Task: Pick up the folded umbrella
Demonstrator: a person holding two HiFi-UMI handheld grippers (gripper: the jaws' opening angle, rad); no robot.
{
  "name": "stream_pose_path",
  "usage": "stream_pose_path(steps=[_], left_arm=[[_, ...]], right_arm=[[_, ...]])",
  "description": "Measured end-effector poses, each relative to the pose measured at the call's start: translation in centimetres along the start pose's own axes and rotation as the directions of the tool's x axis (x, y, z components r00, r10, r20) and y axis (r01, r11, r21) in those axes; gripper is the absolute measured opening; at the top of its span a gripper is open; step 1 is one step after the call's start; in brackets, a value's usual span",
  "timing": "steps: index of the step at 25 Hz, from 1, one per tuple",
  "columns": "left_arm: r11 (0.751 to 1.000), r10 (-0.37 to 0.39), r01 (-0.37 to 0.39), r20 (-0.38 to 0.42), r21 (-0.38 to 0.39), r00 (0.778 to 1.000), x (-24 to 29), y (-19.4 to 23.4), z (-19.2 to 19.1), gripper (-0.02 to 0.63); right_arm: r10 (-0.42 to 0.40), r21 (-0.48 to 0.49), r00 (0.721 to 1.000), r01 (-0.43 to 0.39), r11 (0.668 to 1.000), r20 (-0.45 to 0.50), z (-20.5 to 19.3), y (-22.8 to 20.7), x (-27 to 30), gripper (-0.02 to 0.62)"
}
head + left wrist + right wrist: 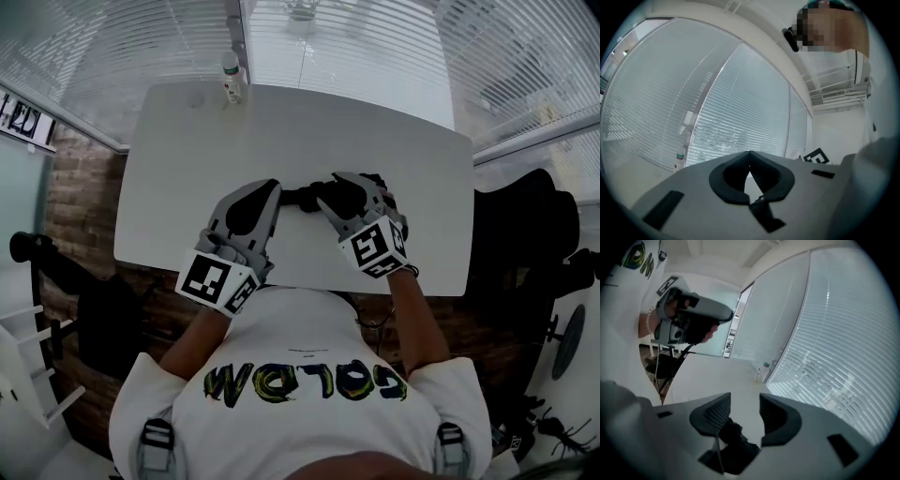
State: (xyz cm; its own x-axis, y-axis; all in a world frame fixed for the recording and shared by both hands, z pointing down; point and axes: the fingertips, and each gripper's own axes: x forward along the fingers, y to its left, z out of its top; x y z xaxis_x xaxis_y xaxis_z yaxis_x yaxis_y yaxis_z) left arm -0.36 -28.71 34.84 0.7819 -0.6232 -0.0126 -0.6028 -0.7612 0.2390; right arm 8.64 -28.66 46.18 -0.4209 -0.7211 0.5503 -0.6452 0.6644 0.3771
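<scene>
The folded black umbrella [302,198] lies on the white table [187,169], near its front edge and between my two grippers. My right gripper [339,193] is tilted down over the umbrella's right part, and its jaws stand open. In the right gripper view the umbrella [732,436] shows low between the jaws of the right gripper [744,408], close to the left pad, and neither pad presses on it. My left gripper [273,187] is just left of the umbrella and points level. In its own view the left gripper [749,157] is shut with nothing in it.
A small white bottle with a green label [232,80] stands at the table's far edge by the window blinds. A black office chair [525,225] is to the right of the table. A white rack [28,366] stands at the lower left.
</scene>
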Motion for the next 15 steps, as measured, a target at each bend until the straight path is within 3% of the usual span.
stream_pose_path(steps=[6, 11, 15], left_arm=[[1.0, 0.006, -0.006, -0.005, -0.009, 1.0, 0.1, 0.1, -0.4, 0.011], [1.0, 0.012, -0.013, -0.011, -0.017, 1.0, 0.2, 0.5, -0.7, 0.011], [1.0, 0.019, -0.019, -0.012, -0.021, 1.0, 0.0, 0.9, -0.7, 0.011]], right_arm=[[0.179, -0.104, 0.972, -0.196, 0.975, -0.154, -3.9, 3.1, 4.6, 0.287], [0.27, -0.186, 0.918, -0.331, 0.925, -0.289, -7.0, 4.9, 7.9, 0.322], [0.328, -0.215, 0.859, -0.432, 0.876, -0.393, -9.3, 6.1, 9.8, 0.341]])
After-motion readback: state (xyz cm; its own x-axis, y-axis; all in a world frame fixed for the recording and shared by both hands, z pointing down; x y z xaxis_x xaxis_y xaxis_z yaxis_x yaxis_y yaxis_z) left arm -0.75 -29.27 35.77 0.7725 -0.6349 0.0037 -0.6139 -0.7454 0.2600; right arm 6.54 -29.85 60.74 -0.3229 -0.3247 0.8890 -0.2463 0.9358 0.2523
